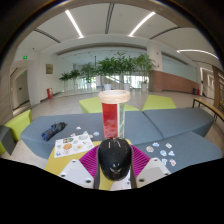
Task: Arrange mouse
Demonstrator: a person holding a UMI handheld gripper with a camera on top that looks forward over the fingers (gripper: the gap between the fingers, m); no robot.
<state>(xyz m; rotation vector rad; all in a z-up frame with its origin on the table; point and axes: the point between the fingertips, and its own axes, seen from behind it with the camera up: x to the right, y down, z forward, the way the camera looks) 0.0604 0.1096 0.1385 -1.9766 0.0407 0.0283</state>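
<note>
Two pink pads flank the black mouse point(114, 157), one on each finger of my gripper point(114, 172), and they appear to press on its sides, so I judge that I have it clamped; I cannot see whether it rests on the table point(150, 125) or hangs just above it. I hold it by its flanks because that is the narrow way across its body and keeps it level. It sits at the near edge of the grey table, over a yellow mat point(72, 155). Just beyond it stands a clear cup point(113, 112) with red liquid, upright, close enough that I must not push forward. White cards point(160, 152) lie to its right, a printed sheet point(74, 145) to its left, and a dark object point(53, 129) toward the far left edge, well apart.
</note>
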